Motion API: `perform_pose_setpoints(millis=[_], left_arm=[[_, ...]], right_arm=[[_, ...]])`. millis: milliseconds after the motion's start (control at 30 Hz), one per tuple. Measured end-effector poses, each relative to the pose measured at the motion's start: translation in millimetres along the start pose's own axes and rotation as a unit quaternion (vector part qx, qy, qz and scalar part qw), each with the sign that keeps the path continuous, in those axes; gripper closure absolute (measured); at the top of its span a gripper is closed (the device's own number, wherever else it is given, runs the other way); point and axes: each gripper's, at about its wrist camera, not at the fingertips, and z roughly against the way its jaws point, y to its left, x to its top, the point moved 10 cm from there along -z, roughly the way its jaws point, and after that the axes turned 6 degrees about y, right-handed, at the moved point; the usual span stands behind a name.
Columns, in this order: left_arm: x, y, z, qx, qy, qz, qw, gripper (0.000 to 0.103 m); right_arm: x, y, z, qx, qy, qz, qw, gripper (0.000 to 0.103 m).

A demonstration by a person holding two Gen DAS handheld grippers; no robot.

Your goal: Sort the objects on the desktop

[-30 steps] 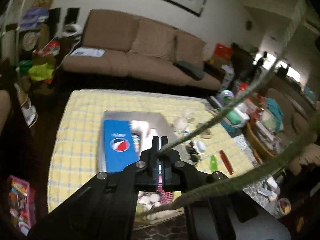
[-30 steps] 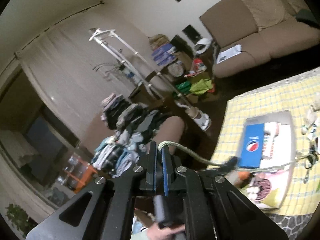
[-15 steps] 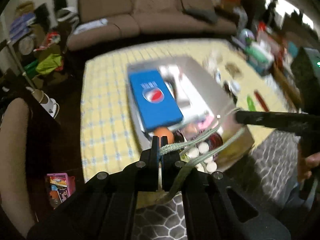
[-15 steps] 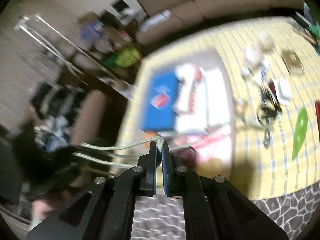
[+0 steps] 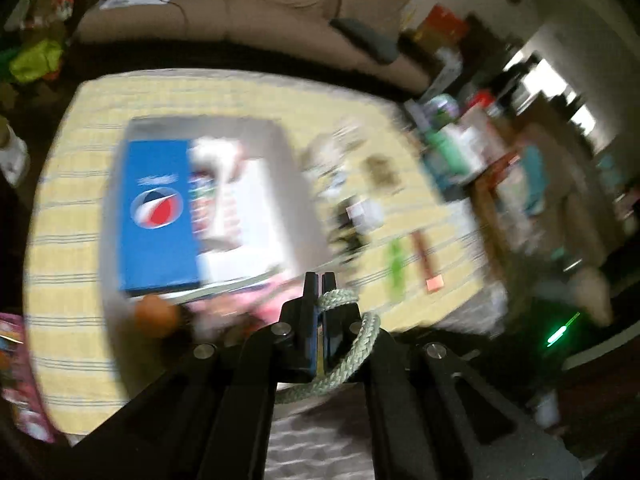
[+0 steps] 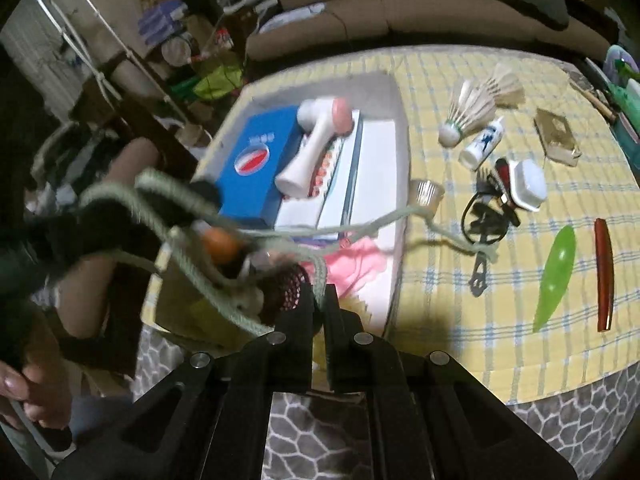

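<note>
An open bag (image 6: 180, 292) with pale green rope handles stands on the yellow checked tablecloth (image 6: 440, 292). Inside lie a blue Pepsi box (image 6: 256, 160), a white hand-held device with a pink head (image 6: 312, 152), white boxes, something pink and an orange ball (image 6: 220, 242). My right gripper (image 6: 319, 294) is shut on a rope handle (image 6: 320, 272) above the bag's near end. My left gripper (image 5: 319, 280) is shut on the other rope handle (image 5: 352, 344), which loops slack round its fingers. The left wrist view is blurred; the Pepsi box (image 5: 156, 208) shows in it.
Right of the bag lie shuttlecocks (image 6: 468, 112), a white tube (image 6: 482, 144), a small brown box (image 6: 556, 140), a white case (image 6: 528, 184), a black cable (image 6: 484, 216), a green pod (image 6: 558, 276) and a red stick (image 6: 604, 272). A sofa (image 6: 400, 4) stands behind. A hand (image 6: 24, 380) shows at lower left.
The right gripper has swung down from facing the room to just over the bag. The left view has shifted over the bag, and its rope has gone from taut to a slack loop.
</note>
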Motion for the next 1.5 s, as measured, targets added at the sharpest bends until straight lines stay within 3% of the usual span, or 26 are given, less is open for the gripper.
perform_pose_setpoints(millis=[67,200,433,633,733,800,833,867,900,967,1033,1067,1167,1200,1267,1333,1367,1400,1433,1467,1500], left_arm=[[6.8,-19.1,6.8,-0.045,-0.006,0.011,0.9989,0.101],[0.2,-4.3,12.0,-0.056,-0.012,0.032,0.9979,0.101],[-53.4,114.7,-19.6,0.059,0.028,0.097,0.9931,0.102],[-70.5,126.9,-22.5,0.113,0.035,0.063,0.9910,0.100],[-71.8,122.4,-13.9,0.134,0.032,0.052,0.9890,0.084],[-71.2,119.8,-9.2,0.146,0.030,0.050,0.9875,0.054],[-71.2,118.0,-4.2,0.146,0.026,0.050,0.9876,0.049],[-70.2,113.8,-0.6,0.136,0.021,0.050,0.9892,0.045],[-68.7,111.5,2.3,0.134,0.019,0.049,0.9896,0.040],[-66.3,105.5,9.2,0.134,0.014,0.045,0.9899,0.030],[-63.8,98.3,16.2,0.134,0.009,0.035,0.9903,0.029],[-62.2,95.2,18.7,0.137,0.008,0.030,0.9900,0.026],[-57.7,88.2,21.2,0.155,0.005,0.016,0.9878,0.007],[-57.9,89.3,21.1,0.177,0.009,0.010,0.9841,0.003],[-58.6,95.1,19.7,0.234,0.015,-0.007,0.9722,0.003],[-59.2,95.3,18.0,0.250,0.019,-0.019,0.9679,0.004],[-60.7,95.7,15.2,0.255,0.027,-0.025,0.9662,0.010],[-63.2,96.9,11.3,0.260,0.038,-0.031,0.9643,0.027],[-65.3,98.1,4.8,0.270,0.056,-0.044,0.9601,0.036],[-66.8,99.4,0.9,0.277,0.065,-0.051,0.9574,0.052],[-68.0,102.5,-3.1,0.287,0.076,-0.057,0.9534,0.057]], right_arm=[[3.8,0.0,11.7,0.012,-0.014,-0.004,1.000,0.097],[7.2,8.7,18.5,0.013,-0.015,0.009,1.000,0.097],[-3.4,34.4,-24.1,0.027,0.023,0.021,0.999,0.097],[-5.4,42.8,-48.8,0.001,0.039,0.029,0.999,0.097],[-4.4,40.1,-47.9,-0.011,0.039,0.032,0.999,0.086],[-4.9,37.0,-45.5,-0.016,0.043,0.032,0.998,0.063],[-4.7,35.5,-41.3,-0.016,0.042,0.033,0.998,0.056],[-3.5,34.2,-37.4,-0.016,0.039,0.031,0.999,0.041],[-1.2,32.4,-30.3,-0.013,0.030,0.028,0.999,0.035],[4.3,29.5,-10.9,0.002,0.010,0.022,1.000,0.034],[11.4,24.2,10.7,0.011,-0.007,0.020,1.000,0.027],[14.4,21.5,19.0,0.011,-0.015,0.019,1.000,0.019],[23.4,-0.9,48.2,0.001,-0.043,0.009,0.999,0.017],[25.9,-11.2,55.9,-0.004,-0.048,-0.001,0.999,0.017],[26.8,-33.6,67.0,-0.015,-0.051,-0.024,0.998,0.017],[23.4,-54.1,71.9,-0.030,-0.045,-0.036,0.998,0.017],[22.5,-60.8,73.4,-0.034,-0.047,-0.038,0.998,0.017],[21.6,-66.9,74.3,-0.035,-0.048,-0.041,0.997,0.017],[18.7,-75.7,73.3,-0.037,-0.046,-0.048,0.997,0.017],[16.9,-81.3,70.6,-0.036,-0.044,-0.051,0.997,0.021],[14.6,-85.4,67.0,-0.034,-0.039,-0.052,0.997,0.029]])
